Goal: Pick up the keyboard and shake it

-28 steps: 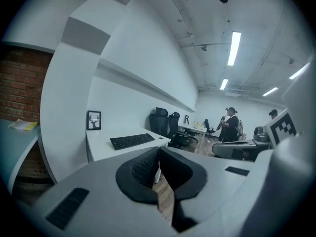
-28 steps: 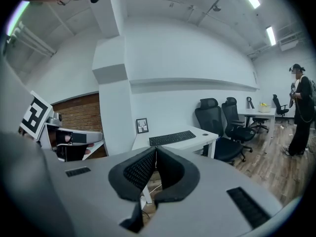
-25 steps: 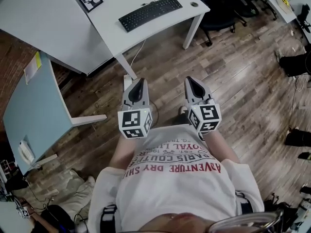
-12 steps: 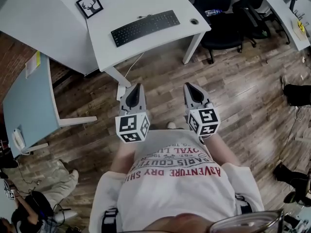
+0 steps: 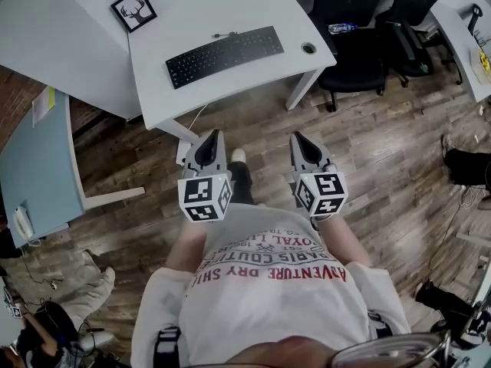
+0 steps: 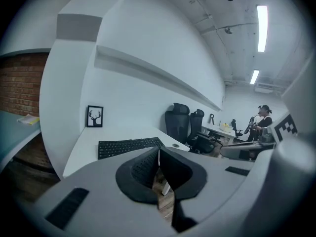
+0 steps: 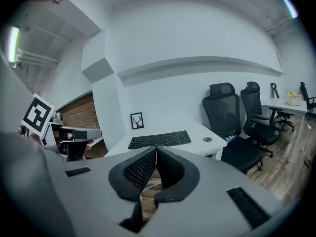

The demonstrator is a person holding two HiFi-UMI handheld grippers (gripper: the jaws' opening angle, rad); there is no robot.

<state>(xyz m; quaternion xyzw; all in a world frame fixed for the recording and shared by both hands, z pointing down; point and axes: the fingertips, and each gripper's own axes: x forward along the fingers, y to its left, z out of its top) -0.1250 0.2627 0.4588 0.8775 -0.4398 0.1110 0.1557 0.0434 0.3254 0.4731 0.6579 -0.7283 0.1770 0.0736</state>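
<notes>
While both grippers hover over floor (image 5: 376, 140) just short of desk (image 5: 230, 2), keyboard (image 5: 224, 56) lies flat on desk, near its front edge, nothing touching it. Round grommet (image 5: 308, 48) at desk's front-right corner, right of keyboard. Framed deer picture (image 5: 133, 10) toward desk's back-left. 2 black chairs (image 5: 349, 29) off desk's right end. Left gripper (image 5: 212, 136): jaws pressed together, nothing between. Right gripper (image 5: 296, 138): jaws pressed together, nothing between. Both point at desk, side by side, well apart from keyboard.
</notes>
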